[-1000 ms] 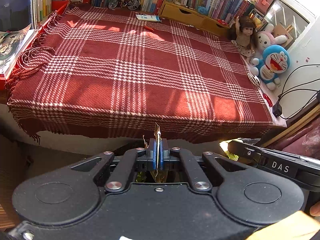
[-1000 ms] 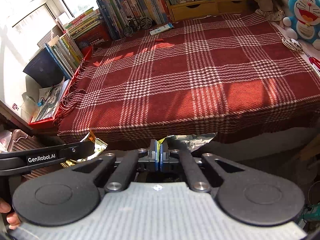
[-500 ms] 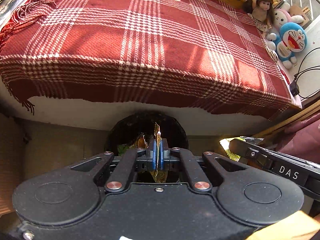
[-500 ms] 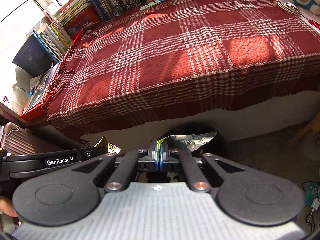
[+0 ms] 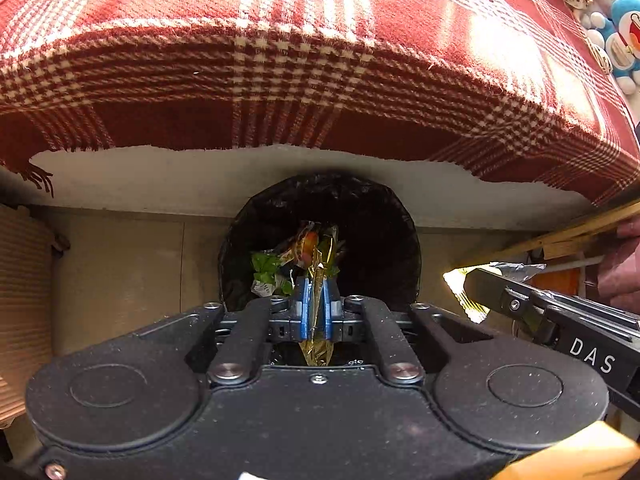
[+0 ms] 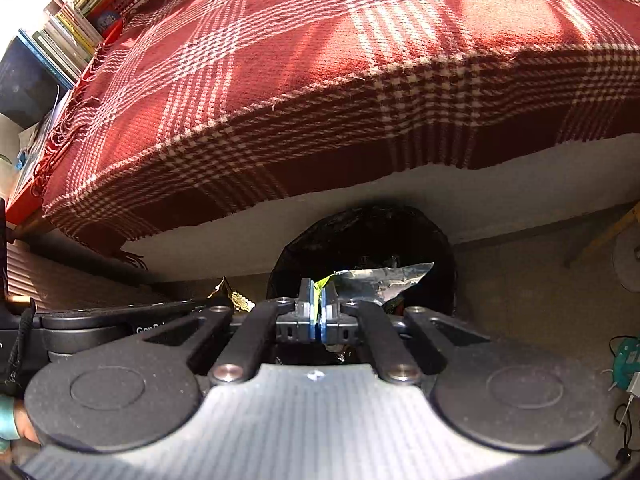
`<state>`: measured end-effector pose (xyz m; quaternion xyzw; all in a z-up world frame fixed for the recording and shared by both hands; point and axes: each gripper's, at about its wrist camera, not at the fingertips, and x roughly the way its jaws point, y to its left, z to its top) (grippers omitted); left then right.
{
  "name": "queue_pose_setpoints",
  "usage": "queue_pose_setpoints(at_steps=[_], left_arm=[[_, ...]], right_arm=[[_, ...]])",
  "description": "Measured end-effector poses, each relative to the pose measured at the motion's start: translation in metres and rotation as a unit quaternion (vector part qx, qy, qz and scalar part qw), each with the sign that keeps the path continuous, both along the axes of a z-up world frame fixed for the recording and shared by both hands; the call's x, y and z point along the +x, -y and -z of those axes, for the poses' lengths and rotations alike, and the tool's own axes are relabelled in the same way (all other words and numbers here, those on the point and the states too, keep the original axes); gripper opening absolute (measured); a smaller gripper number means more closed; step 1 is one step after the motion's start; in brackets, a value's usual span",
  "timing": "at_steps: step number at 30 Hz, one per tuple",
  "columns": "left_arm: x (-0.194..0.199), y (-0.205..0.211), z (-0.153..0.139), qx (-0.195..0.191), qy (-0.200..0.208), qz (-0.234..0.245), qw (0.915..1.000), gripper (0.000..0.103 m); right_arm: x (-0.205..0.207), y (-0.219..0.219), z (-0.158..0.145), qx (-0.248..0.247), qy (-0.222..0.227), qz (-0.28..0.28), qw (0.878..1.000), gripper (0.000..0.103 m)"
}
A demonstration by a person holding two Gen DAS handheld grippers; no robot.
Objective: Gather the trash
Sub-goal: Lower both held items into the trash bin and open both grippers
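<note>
A black-lined trash bin [image 5: 372,216] stands on the floor against the bed, with green and orange wrappers [image 5: 272,268] inside. My left gripper [image 5: 316,300] hangs over its near rim, pointing steeply down. Its jaws are opening, though the blue pads still pinch a gold foil wrapper [image 5: 316,354]. My right gripper [image 6: 318,300] is shut on a silver wrapper [image 6: 380,280] with a yellow-green edge, held above the bin [image 6: 320,248]. Each gripper shows in the other's view: the right one [image 5: 472,284] with its silver wrapper [image 5: 516,268], and the gold wrapper [image 6: 232,296] at the left one's tip.
A bed with a red plaid blanket [image 5: 320,60] and white mattress side [image 5: 160,176] overhangs the bin. Plush toys [image 5: 620,32] sit at its far right, books [image 6: 92,8] at the far left. A wooden bar [image 5: 580,228] slants on the right, and cables [image 6: 628,360] lie on the floor.
Both grippers have sunk and tipped downward toward the bin, each keeping its wrapper. The bin has come from nearly hidden into full view, and the bed top has slid up out of frame.
</note>
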<state>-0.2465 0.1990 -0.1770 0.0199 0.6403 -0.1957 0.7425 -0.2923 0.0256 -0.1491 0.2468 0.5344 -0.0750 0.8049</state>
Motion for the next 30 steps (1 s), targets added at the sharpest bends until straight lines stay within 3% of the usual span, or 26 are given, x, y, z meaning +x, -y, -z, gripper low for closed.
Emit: queue_pose_setpoints(at_steps=[12,15,18,21,30], left_arm=[[0.005,0.003,0.013,0.006,-0.014,-0.015,0.9998,0.013],[0.006,0.003,0.014,0.005,-0.016,-0.018,0.9997,0.025],[0.007,0.002,0.014,0.002,-0.012,-0.025,0.9996,0.040],[0.009,0.002,0.014,0.001,-0.011,-0.031,0.9995,0.047],[0.012,0.000,0.006,0.009,0.003,-0.040,0.9992,0.060]], right_arm=[[0.004,0.004,0.010,0.008,-0.014,-0.006,1.000,0.010],[0.005,0.003,0.011,0.010,-0.014,-0.008,1.000,0.012],[0.007,0.002,0.011,0.011,-0.012,-0.009,1.000,0.024],[0.008,0.001,0.011,0.009,-0.011,-0.008,1.000,0.042],[0.006,0.006,0.005,0.006,-0.002,0.000,1.000,0.051]])
